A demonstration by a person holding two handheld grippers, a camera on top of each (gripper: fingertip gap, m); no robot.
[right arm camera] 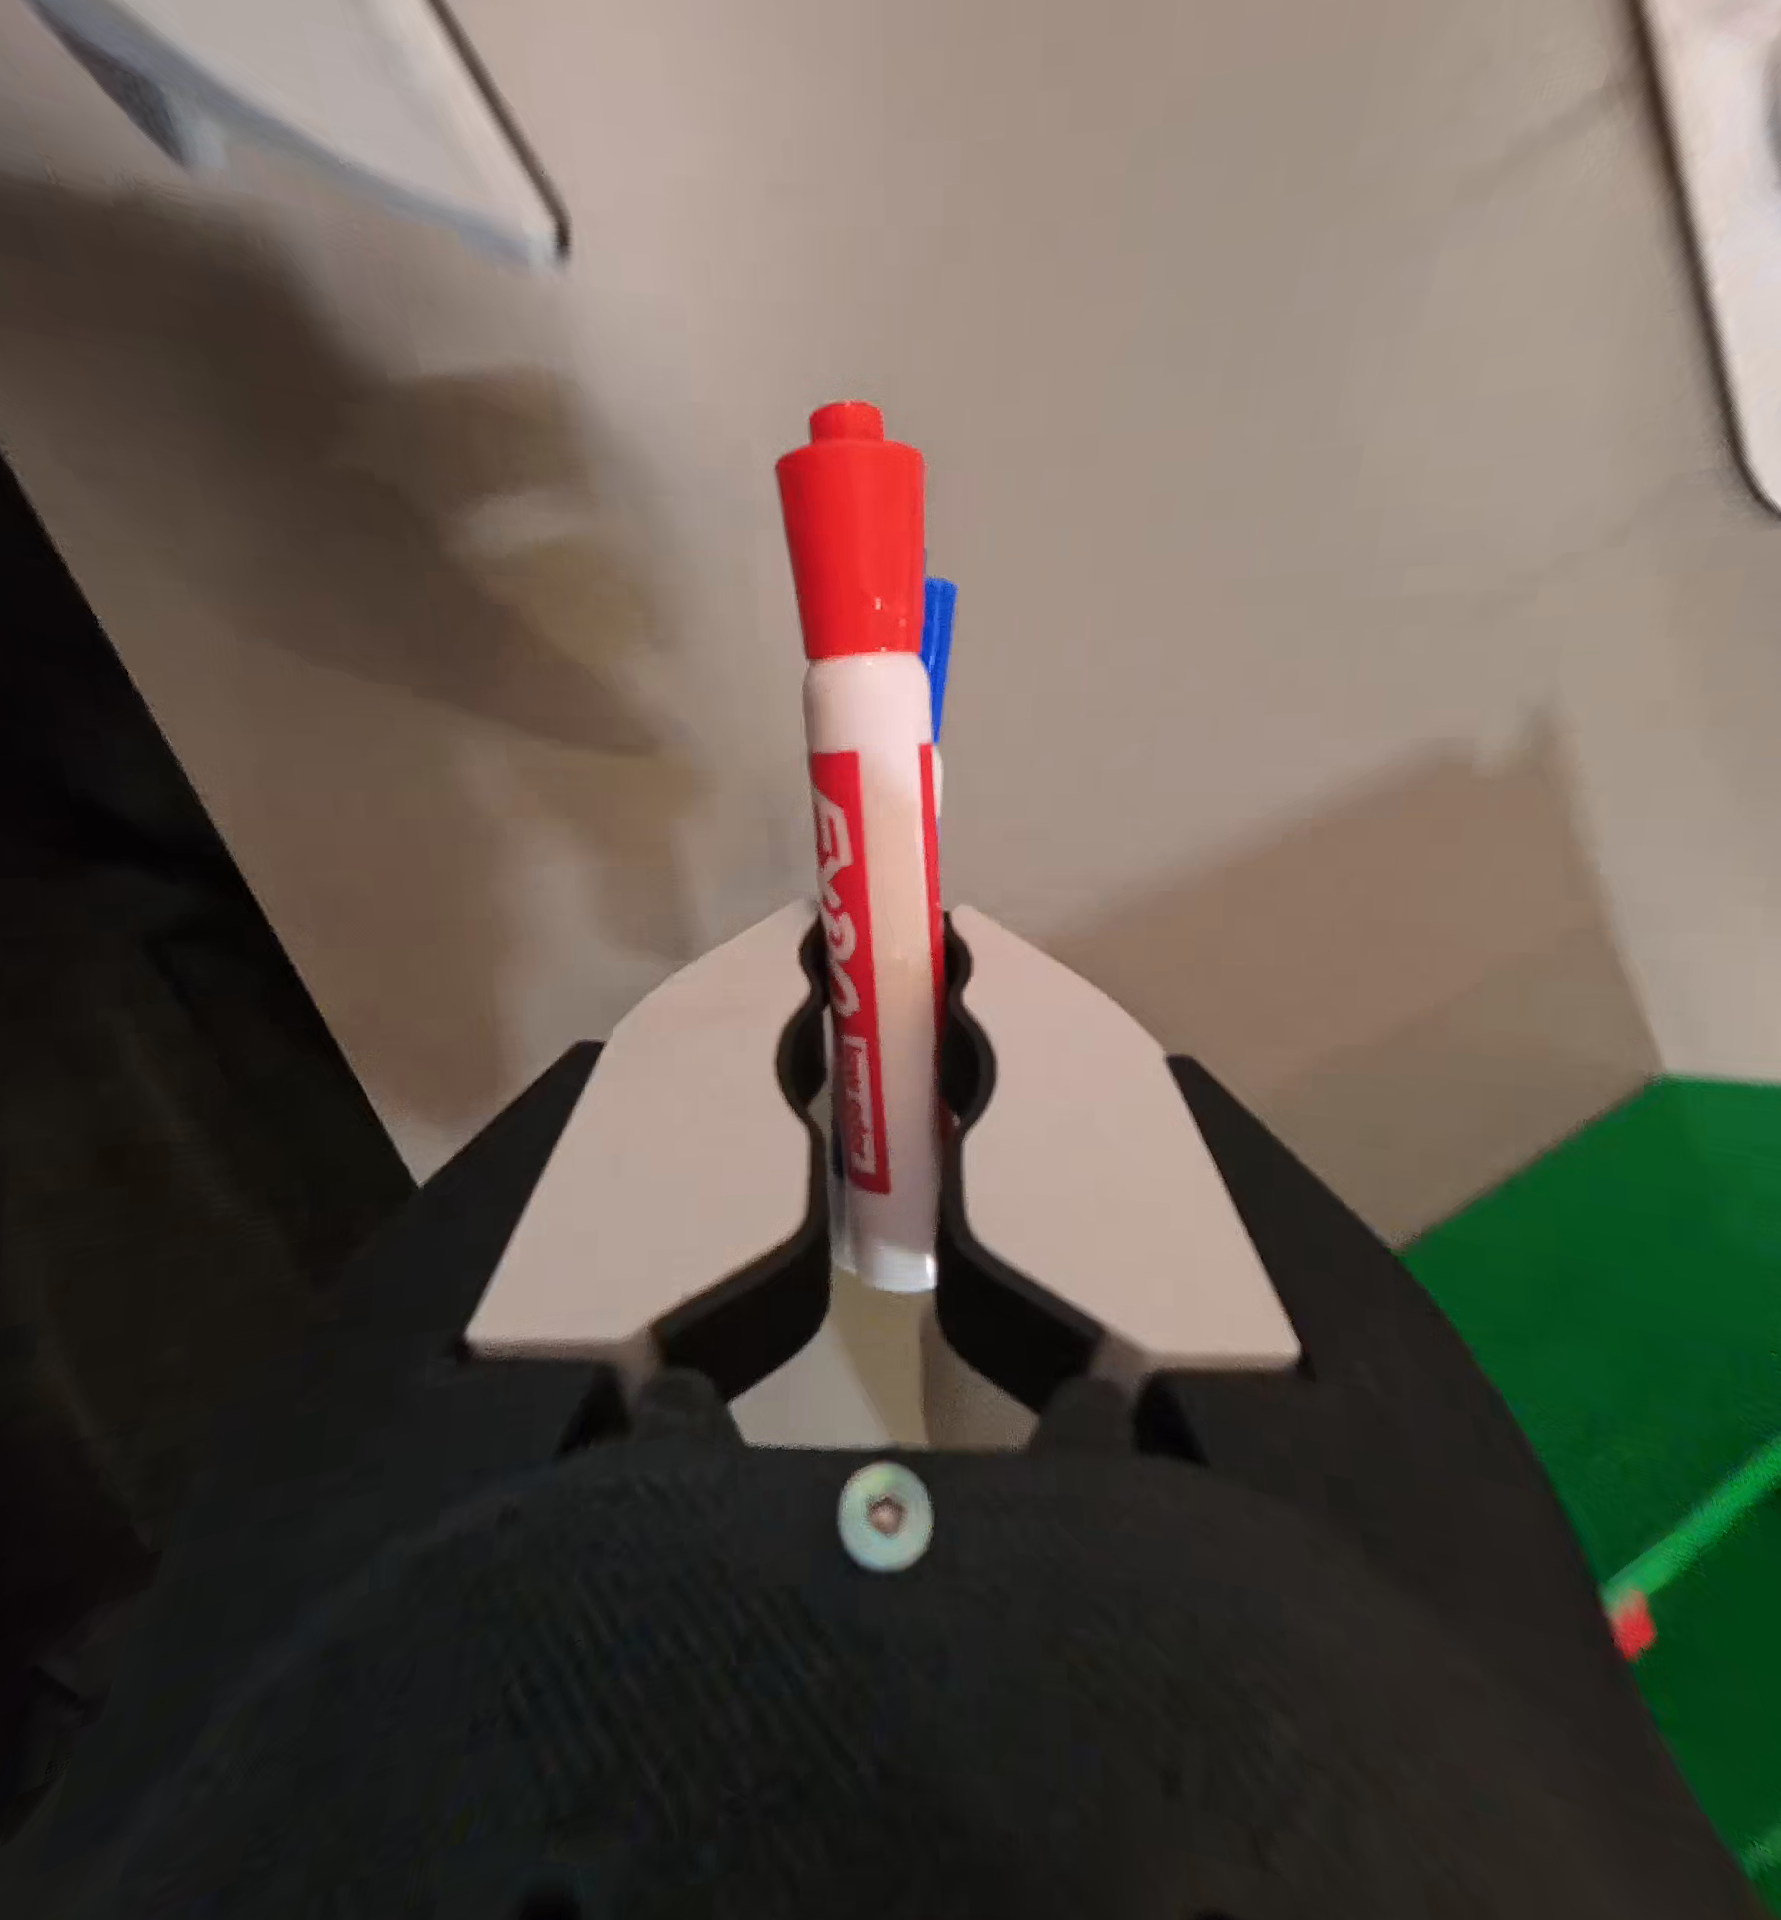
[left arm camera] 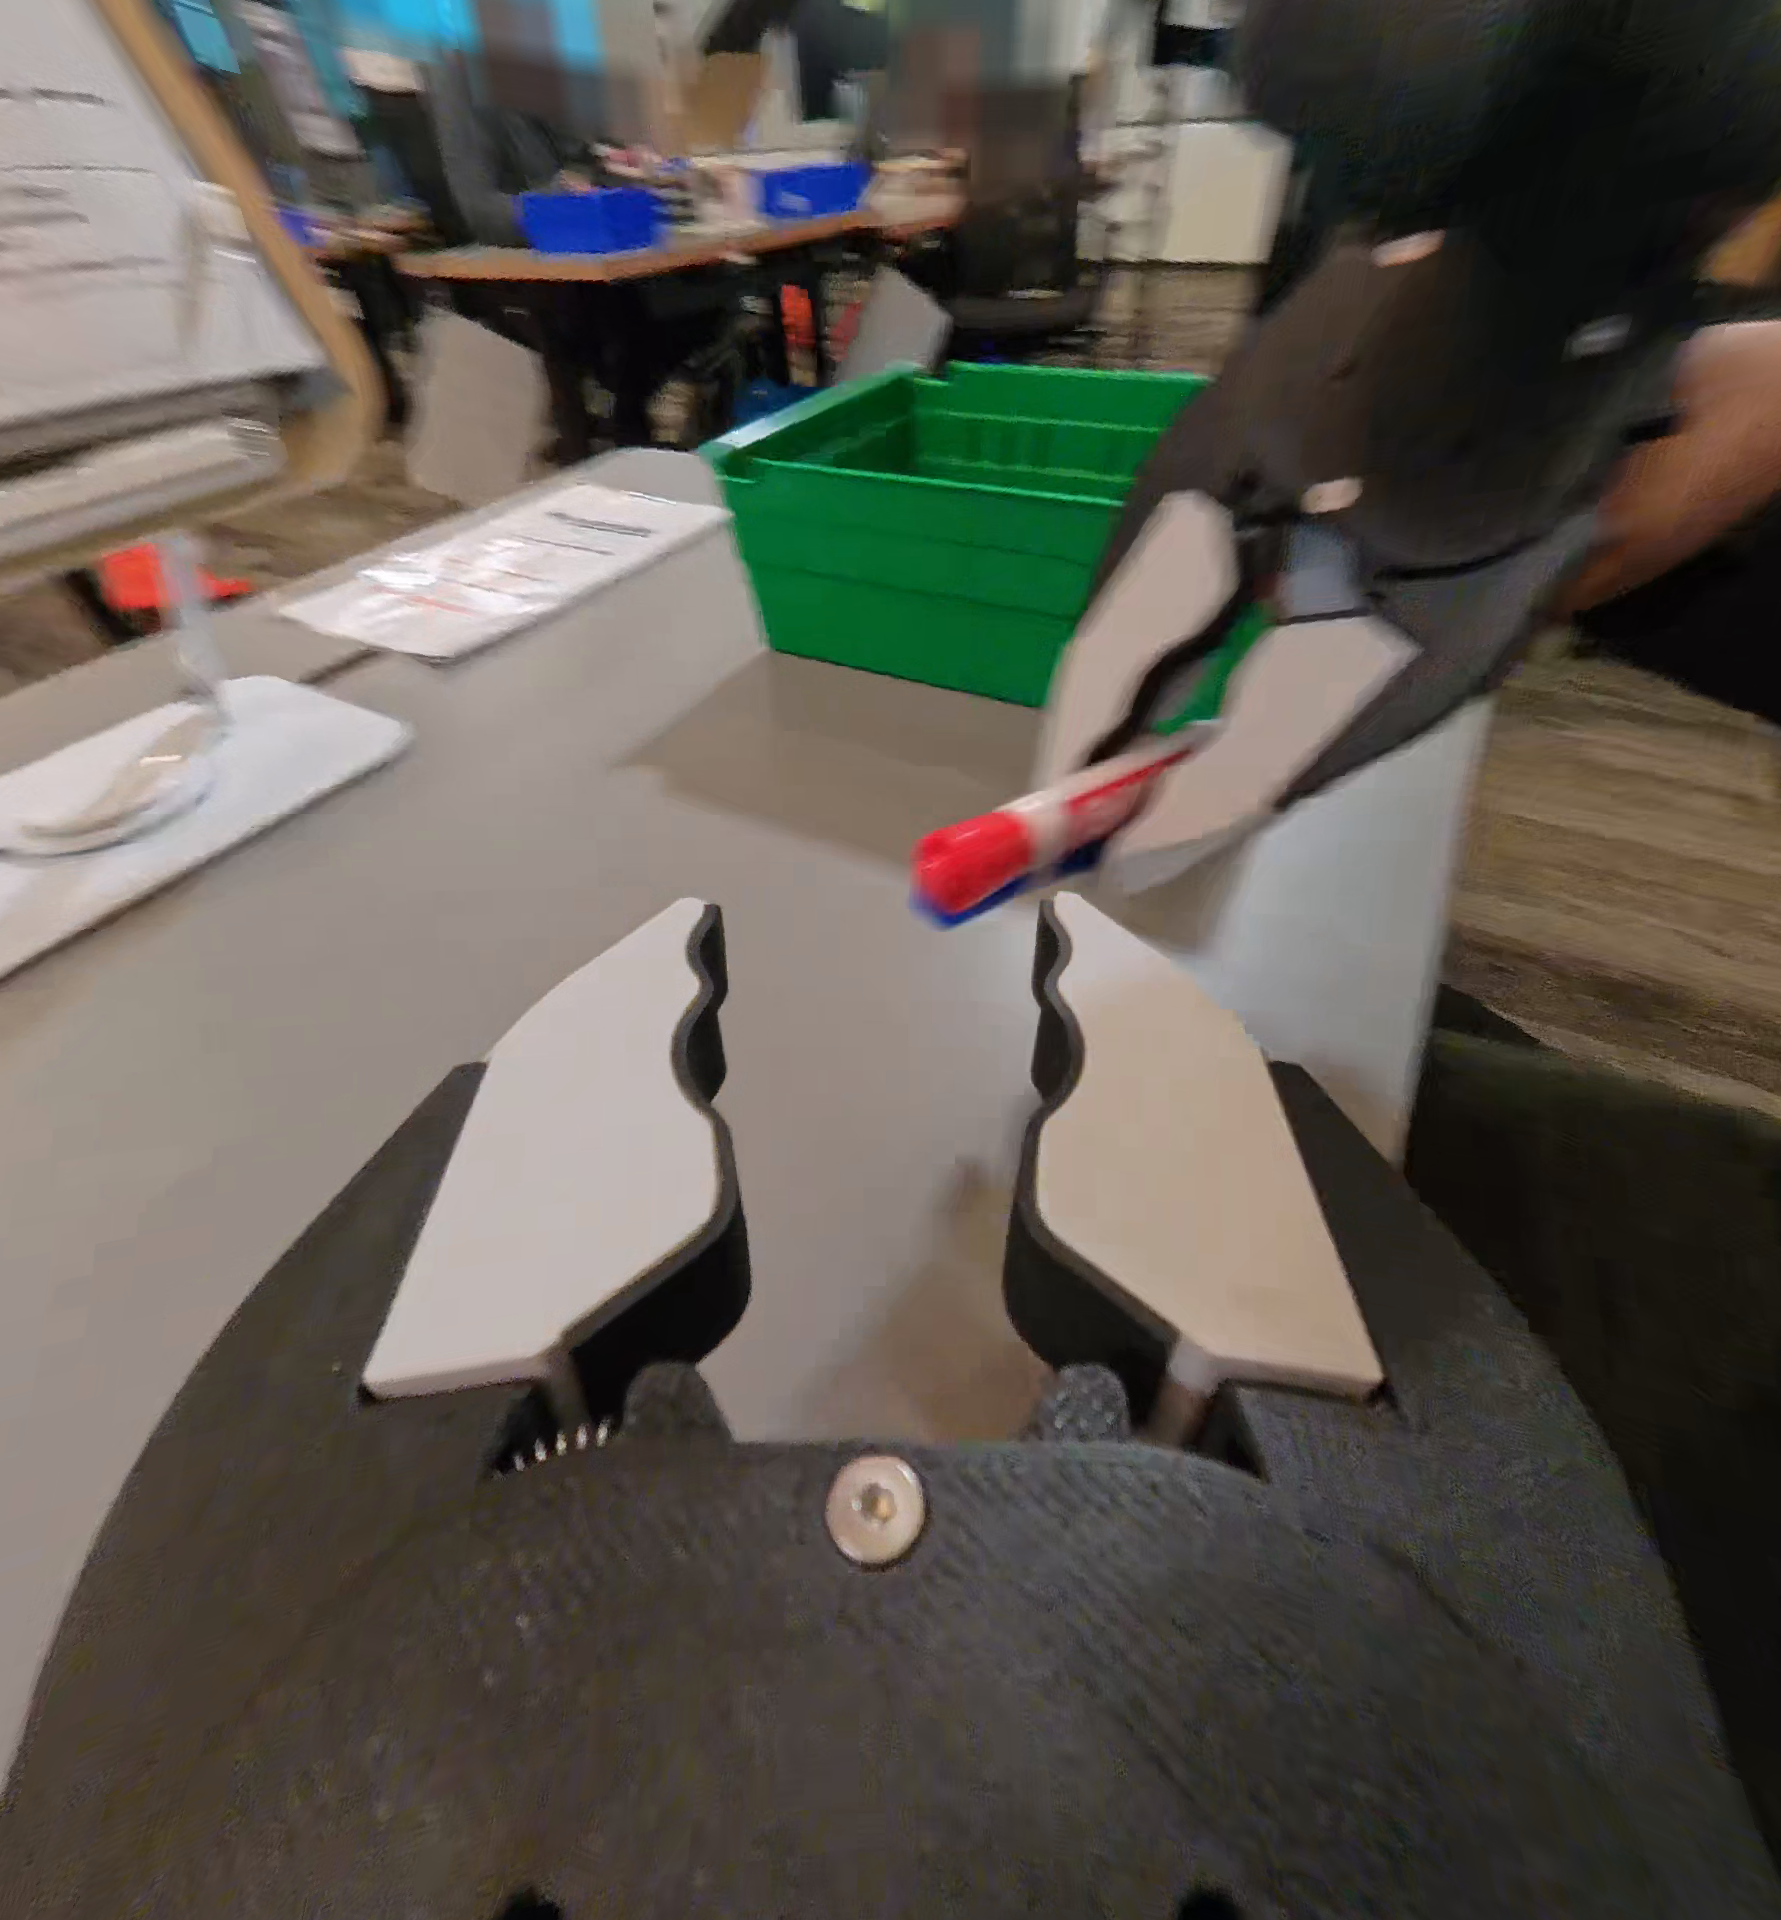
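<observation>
Right tongs (right arm camera: 881,925) clenched on the white barrel of a red-capped marker (right arm camera: 870,831), a blue-capped marker (right arm camera: 940,634) pinched behind it; both are held above the grey counter (right arm camera: 1229,416). Left tongs (left arm camera: 878,935) released, empty, just beside the red cap. Green bin (left arm camera: 927,540) behind. The markers look light, stiff and smooth; a mid-barrel hold suits.

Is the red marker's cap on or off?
On. The red cap sits on the marker sticking out of the right claw.
</observation>
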